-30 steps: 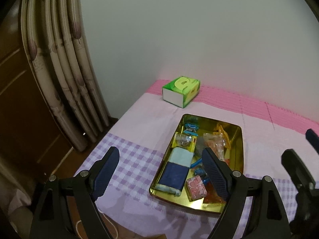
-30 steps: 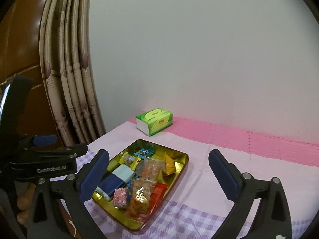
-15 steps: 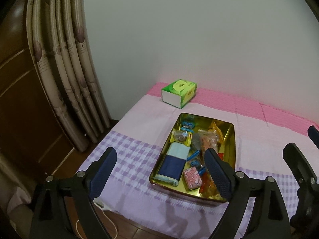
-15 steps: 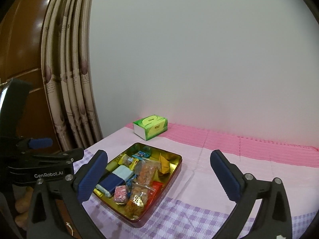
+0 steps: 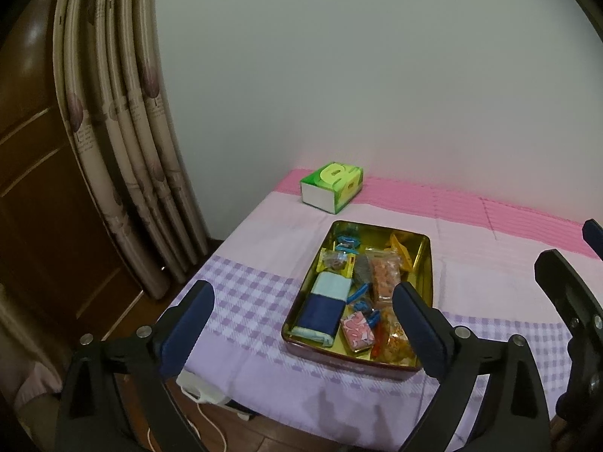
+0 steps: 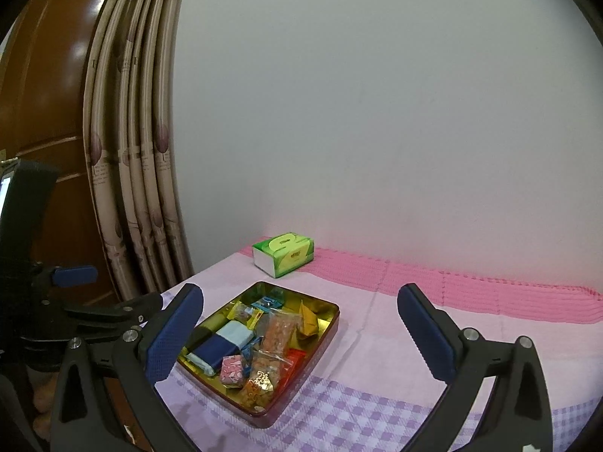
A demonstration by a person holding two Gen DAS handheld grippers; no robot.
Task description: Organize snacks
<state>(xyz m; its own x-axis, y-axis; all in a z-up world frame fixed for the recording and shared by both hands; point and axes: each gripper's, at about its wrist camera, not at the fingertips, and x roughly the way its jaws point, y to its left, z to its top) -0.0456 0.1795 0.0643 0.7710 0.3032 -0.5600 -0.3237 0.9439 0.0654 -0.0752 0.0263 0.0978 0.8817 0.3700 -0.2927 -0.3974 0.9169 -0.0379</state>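
Note:
A gold metal tray [image 5: 425, 263] sits on the table and holds several wrapped snacks: a dark blue and light blue pack [image 5: 325, 305], a pink patterned packet [image 5: 357, 329] and orange snack bags [image 5: 383, 275]. The tray also shows in the right wrist view [image 6: 327, 333]. My left gripper [image 5: 301, 324] is open and empty, held back from the table's front edge, short of the tray. My right gripper [image 6: 299, 333] is open and empty, above the table's front right. Part of it shows at the right of the left wrist view.
A green tissue box [image 5: 331, 186] stands at the back of the table near the wall, also in the right wrist view [image 6: 283, 253]. Curtains [image 5: 124, 143] and a wooden door hang at the left. A white cable lies on the floor under the table edge [image 5: 203, 395].
Both grippers have drawn back and up from the tray, so it looks smaller and farther. Both stay open and empty. Nothing on the table has moved.

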